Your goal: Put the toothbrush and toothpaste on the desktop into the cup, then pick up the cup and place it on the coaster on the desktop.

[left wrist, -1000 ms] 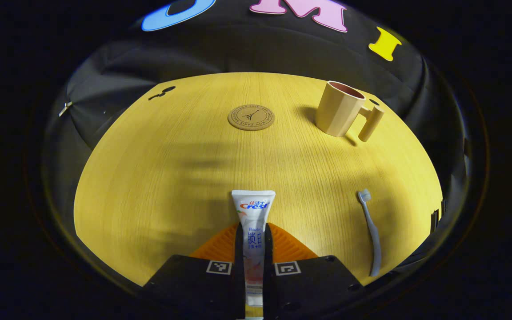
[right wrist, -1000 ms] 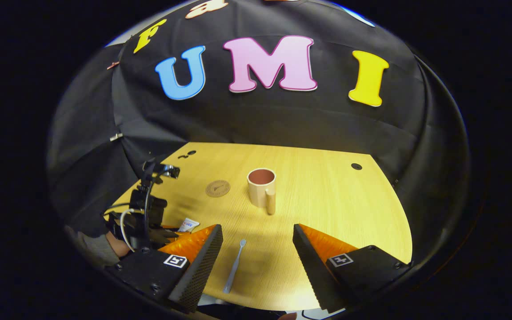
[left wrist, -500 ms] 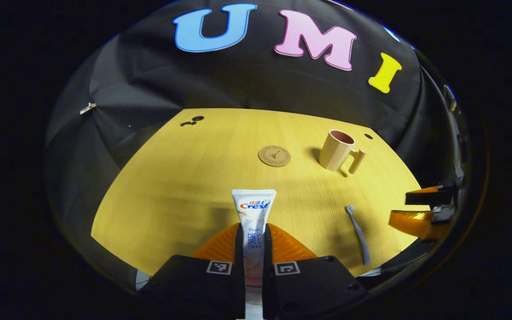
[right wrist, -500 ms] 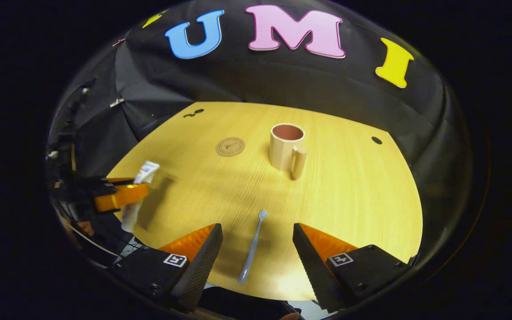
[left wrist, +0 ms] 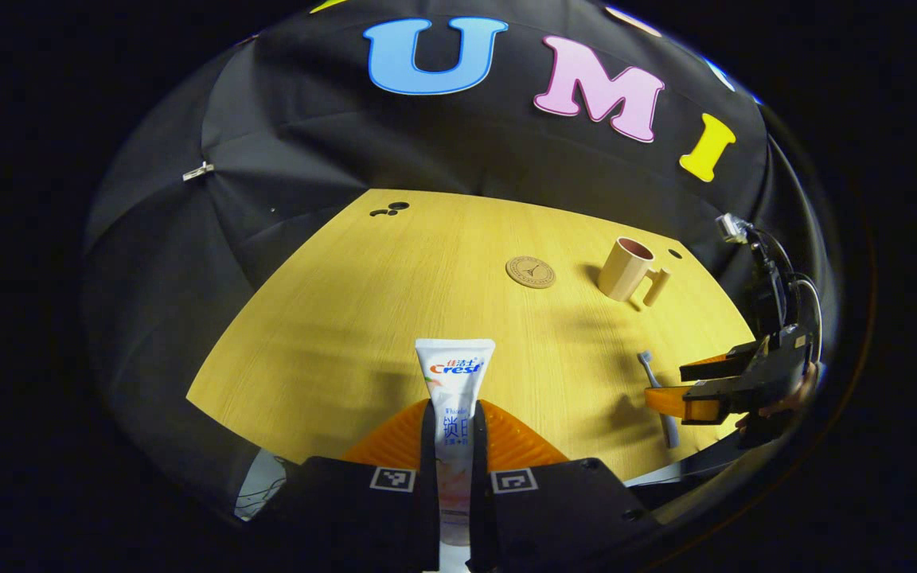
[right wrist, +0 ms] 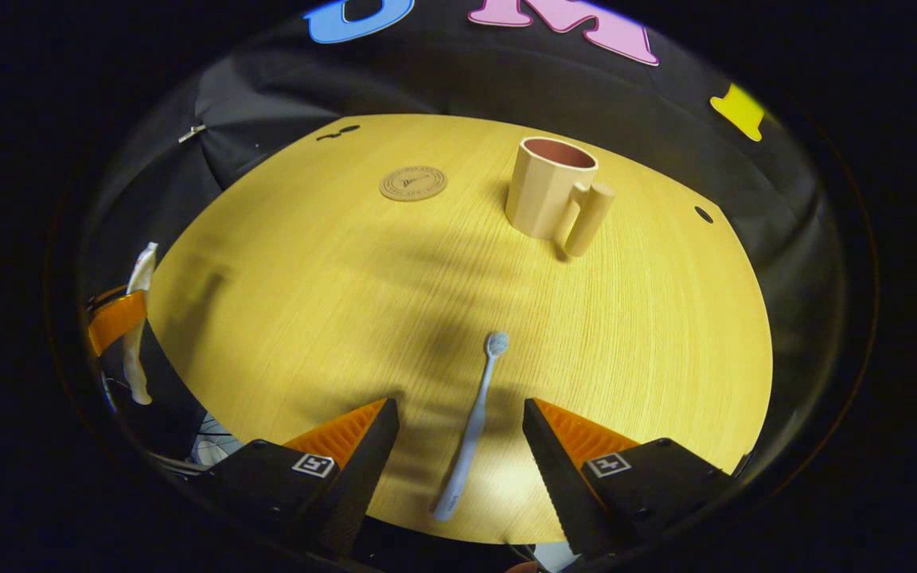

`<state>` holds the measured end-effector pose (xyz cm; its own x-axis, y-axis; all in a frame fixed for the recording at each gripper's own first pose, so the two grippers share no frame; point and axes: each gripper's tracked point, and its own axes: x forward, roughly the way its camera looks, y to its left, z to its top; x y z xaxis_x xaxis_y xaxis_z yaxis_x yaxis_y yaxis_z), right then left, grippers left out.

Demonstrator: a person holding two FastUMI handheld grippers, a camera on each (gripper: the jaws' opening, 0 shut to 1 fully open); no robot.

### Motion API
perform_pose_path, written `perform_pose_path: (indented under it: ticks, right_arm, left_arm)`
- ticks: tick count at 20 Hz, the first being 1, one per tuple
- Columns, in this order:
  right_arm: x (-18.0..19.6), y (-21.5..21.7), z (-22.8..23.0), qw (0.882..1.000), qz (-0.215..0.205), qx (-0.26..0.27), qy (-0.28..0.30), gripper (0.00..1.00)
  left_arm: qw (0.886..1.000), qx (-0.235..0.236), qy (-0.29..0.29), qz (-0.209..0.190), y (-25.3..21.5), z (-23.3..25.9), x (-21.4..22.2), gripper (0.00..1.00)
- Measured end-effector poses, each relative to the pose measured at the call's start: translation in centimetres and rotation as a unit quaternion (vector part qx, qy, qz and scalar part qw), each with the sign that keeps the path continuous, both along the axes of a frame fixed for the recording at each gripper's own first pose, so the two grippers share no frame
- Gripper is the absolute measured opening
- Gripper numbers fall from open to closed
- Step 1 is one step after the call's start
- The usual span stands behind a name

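My left gripper (left wrist: 455,414) is shut on the white toothpaste tube (left wrist: 455,382), held in the air above the near edge of the desk. The tube (right wrist: 140,318) also shows at the far left of the right gripper view, clamped in the left gripper (right wrist: 112,318). The pale blue toothbrush (right wrist: 470,426) lies flat on the wood, its handle between the open fingers of my right gripper (right wrist: 458,414). The beige cup (right wrist: 548,189) stands upright at the back with its handle toward me. The round coaster (right wrist: 413,182) lies to its left. The right gripper (left wrist: 693,386) hovers over the toothbrush (left wrist: 649,368).
The yellow wooden desktop (right wrist: 307,278) has a cable hole (right wrist: 703,214) at the back right and another hole (right wrist: 339,131) at the back left. Black cloth surrounds the desk on all sides. A hand holds the right gripper at the desk's right edge.
The left gripper has lifted and drawn back with the toothpaste. The right gripper has lowered and moved forward, so the toothbrush handle now lies between its open fingers.
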<state>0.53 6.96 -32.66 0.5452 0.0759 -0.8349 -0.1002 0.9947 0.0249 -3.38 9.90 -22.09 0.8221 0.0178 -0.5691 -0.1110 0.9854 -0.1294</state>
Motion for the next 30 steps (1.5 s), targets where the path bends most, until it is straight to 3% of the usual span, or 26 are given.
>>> perform_pose_path:
  ticks: [4,7,9,10,12,14,15,17,19,20,21,26,27,29,30]
  right_arm:
    - [-0.2,0.2,-1.7,0.999,-0.002,-0.009,0.033,0.92]
    - [-0.1,0.1,-2.0,0.999,-0.019,0.006,0.042,0.80]
    - [-0.3,0.4,-2.2,0.997,-0.029,0.027,0.058,0.78]
    - [-0.2,0.2,-2.3,0.997,-0.037,0.027,0.062,0.77]
    - [-0.1,-0.1,-2.3,0.997,-0.038,0.028,0.063,0.55]
    - [-0.1,-0.2,-2.3,0.997,-0.032,0.027,0.058,0.46]
    - [-0.2,-0.2,-2.3,0.998,-0.028,0.025,0.058,0.31]
    - [-0.4,0.1,-2.1,0.997,-0.022,0.031,0.063,0.29]
    - [-0.6,0.3,-2.3,0.996,-0.019,0.041,0.071,0.10]
    - [-0.9,0.2,-2.4,0.996,-0.016,0.043,0.075,0.10]
    - [-0.8,0.1,-2.3,0.996,-0.015,0.045,0.075,0.10]
    - [-0.7,-0.2,-2.2,0.997,-0.005,0.056,0.053,0.07]
    - [-0.5,-0.4,-1.8,0.997,-0.007,0.063,0.042,0.07]
    - [0.0,-0.7,-0.3,0.996,-0.015,0.090,0.013,0.07]
    - [0.3,-0.7,0.8,0.994,-0.019,0.107,-0.002,0.07]
  left_arm:
    - [1.000,0.002,-0.004,0.000,0.8,-0.1,-0.7,0.20]
    - [1.000,0.006,-0.007,0.003,1.5,-0.1,-1.2,0.20]
    - [1.000,0.005,-0.005,0.007,2.0,-0.2,-1.8,0.20]
    - [1.000,0.004,-0.003,0.010,2.2,-0.2,-2.1,0.25]
    - [1.000,0.003,-0.002,0.017,2.6,-0.2,-2.6,0.20]
    - [1.000,0.004,-0.003,0.025,2.8,0.0,-2.9,0.20]
    - [1.000,0.005,-0.002,0.028,2.8,0.0,-3.1,0.20]
    - [0.999,0.007,-0.001,0.034,2.7,0.2,-3.4,0.20]
    - [0.999,0.007,-0.002,0.040,2.5,0.5,-3.7,0.20]
    - [0.999,0.008,-0.004,0.042,2.3,0.6,-3.9,0.25]
    - [0.999,0.009,-0.003,0.043,2.0,0.6,-4.0,0.20]
    - [0.999,0.010,-0.010,0.047,0.4,1.4,-3.7,0.25]
    - [0.999,0.011,-0.013,0.046,0.0,1.7,-3.7,0.20]
    - [0.999,0.009,-0.020,0.043,-0.9,2.4,-3.3,0.25]
    - [0.999,0.007,-0.024,0.040,-1.4,2.8,-3.0,0.20]
